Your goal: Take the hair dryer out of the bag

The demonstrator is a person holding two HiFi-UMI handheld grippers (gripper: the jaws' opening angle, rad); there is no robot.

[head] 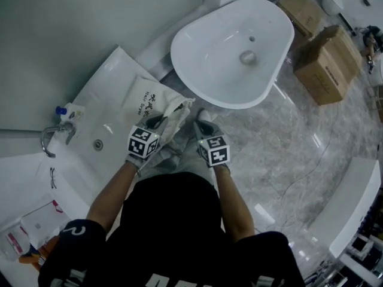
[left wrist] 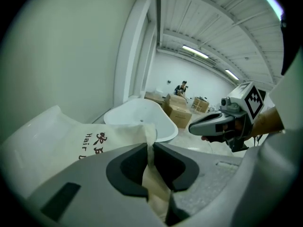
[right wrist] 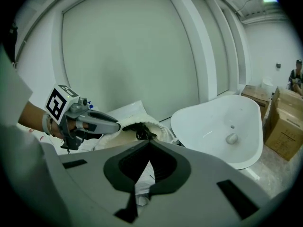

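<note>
Two grippers (head: 159, 121) (head: 201, 116), one bag (head: 143, 97)

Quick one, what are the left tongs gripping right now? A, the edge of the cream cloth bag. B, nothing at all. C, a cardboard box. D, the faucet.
A: in the left gripper view, the left tongs are pinched on a fold of the cream bag at its rim.

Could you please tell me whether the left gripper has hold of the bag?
Yes, the left gripper has its jaws pinched on the cream fabric edge of the bag.
</note>
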